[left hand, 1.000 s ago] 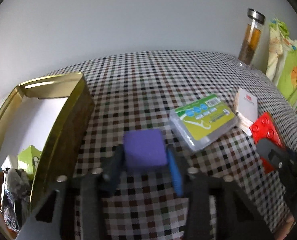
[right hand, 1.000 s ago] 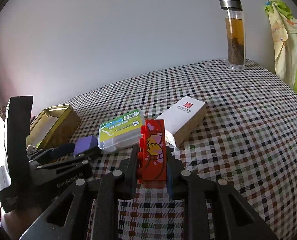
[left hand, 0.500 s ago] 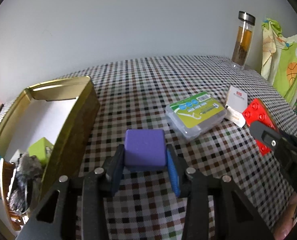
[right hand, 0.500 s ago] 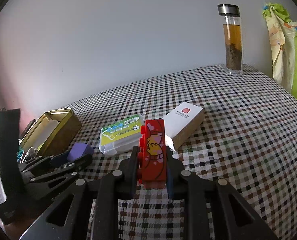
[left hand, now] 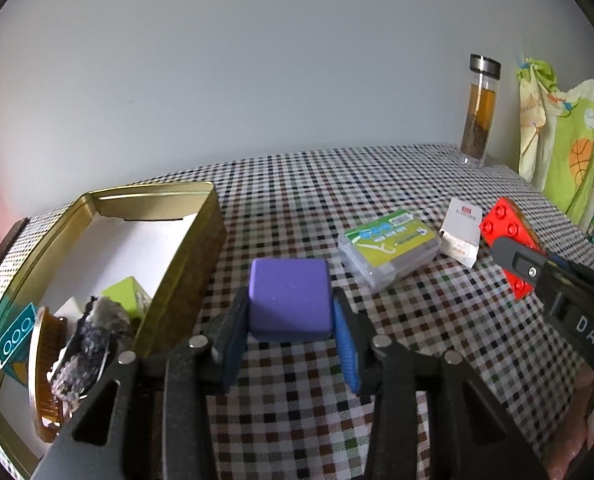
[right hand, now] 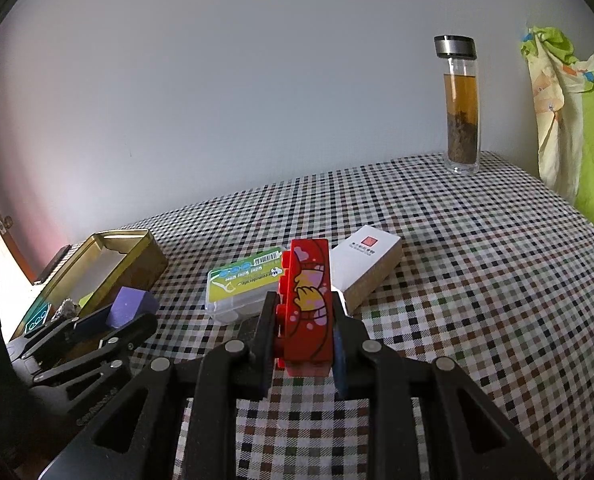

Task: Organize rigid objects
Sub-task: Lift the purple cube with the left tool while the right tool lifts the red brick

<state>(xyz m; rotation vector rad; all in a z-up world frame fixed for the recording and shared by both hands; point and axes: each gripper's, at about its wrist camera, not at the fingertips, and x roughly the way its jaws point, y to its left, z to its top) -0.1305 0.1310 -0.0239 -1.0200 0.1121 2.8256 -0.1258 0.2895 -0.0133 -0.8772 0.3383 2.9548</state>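
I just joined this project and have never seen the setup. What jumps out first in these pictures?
Each claw is shut on a bright toy: the left claw holds a purple cube, the right claw a red building brick. Left of them an open gold tin sits on the checkered tablecloth.

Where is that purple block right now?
The purple block is clamped in the left gripper, above the checked tablecloth, just right of the open gold tin.
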